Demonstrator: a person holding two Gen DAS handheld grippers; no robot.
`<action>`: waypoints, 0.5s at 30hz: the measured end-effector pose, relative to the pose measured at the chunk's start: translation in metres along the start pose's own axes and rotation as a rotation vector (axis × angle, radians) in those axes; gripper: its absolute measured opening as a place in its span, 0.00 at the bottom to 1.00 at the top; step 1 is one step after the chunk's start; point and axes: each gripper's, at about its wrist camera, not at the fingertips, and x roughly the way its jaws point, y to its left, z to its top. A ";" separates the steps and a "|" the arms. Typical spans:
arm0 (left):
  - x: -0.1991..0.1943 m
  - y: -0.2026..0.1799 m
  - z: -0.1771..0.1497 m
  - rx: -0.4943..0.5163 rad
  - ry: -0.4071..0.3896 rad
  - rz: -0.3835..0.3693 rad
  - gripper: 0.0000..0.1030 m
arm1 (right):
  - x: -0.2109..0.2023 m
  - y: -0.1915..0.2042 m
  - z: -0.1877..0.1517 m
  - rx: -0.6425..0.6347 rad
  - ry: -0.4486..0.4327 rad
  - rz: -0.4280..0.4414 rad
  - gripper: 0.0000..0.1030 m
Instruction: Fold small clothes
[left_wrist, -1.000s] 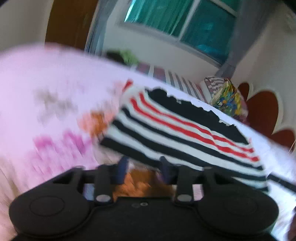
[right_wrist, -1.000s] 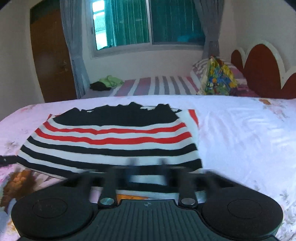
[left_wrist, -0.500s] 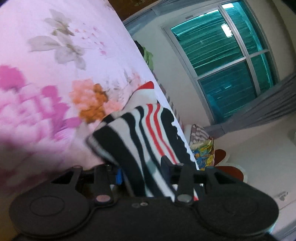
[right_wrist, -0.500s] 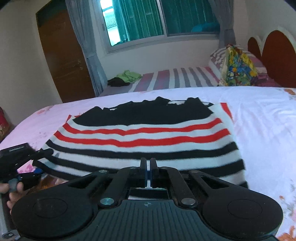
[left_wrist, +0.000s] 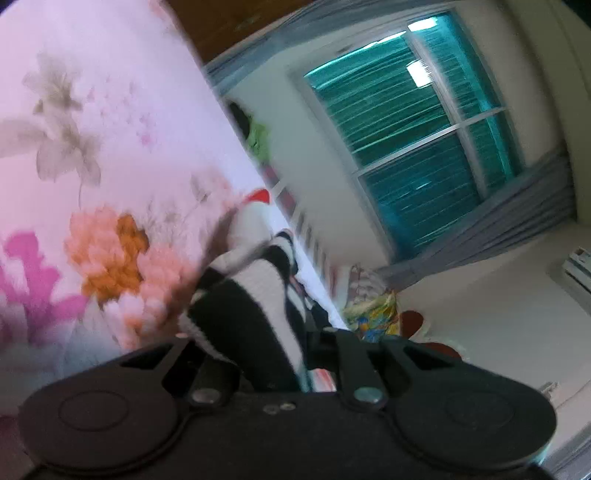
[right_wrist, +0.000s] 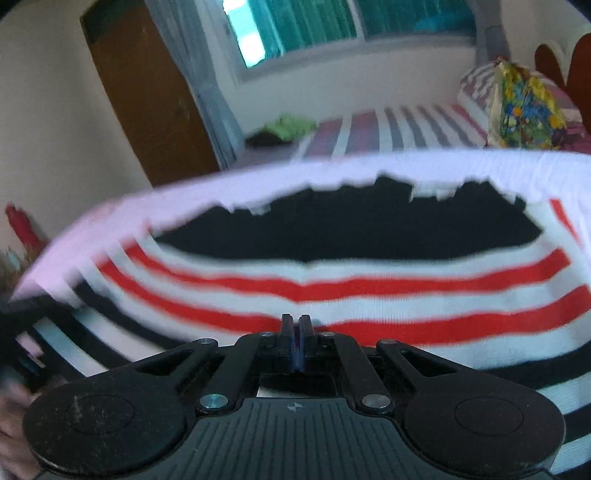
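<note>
A knitted top (right_wrist: 369, 266) with black, white and red stripes lies spread flat on the floral bed sheet (right_wrist: 110, 210). My right gripper (right_wrist: 296, 325) is shut with nothing between its fingers, and its tips sit over the lower red stripe at the middle of the top. In the left wrist view a corner of the top (left_wrist: 255, 280) is bunched up between the jaws of my left gripper (left_wrist: 266, 341), which are closing on it. The cloth hides the left finger. My left gripper (right_wrist: 22, 332) shows blurred at the top's left edge.
The pink sheet with flowers (left_wrist: 92, 184) stretches to the left of the top. Behind stands a second bed with a striped sheet (right_wrist: 388, 125), green clothes (right_wrist: 288, 125) and a colourful pillow (right_wrist: 524, 107). A brown door (right_wrist: 147, 92) is at the back left.
The left jaws have drawn in on the top's corner, which now bunches tighter between them. The right gripper, still shut, has moved forward from the hem to the red stripes.
</note>
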 end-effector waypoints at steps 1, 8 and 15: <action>0.006 0.012 -0.003 -0.032 0.029 0.058 0.12 | 0.001 -0.002 0.000 0.008 -0.002 0.003 0.00; 0.016 0.022 -0.007 -0.044 0.050 0.071 0.12 | 0.001 -0.007 -0.002 0.012 0.004 0.021 0.00; 0.010 0.020 -0.007 -0.028 0.050 0.098 0.13 | -0.001 -0.005 0.002 0.006 0.003 0.015 0.00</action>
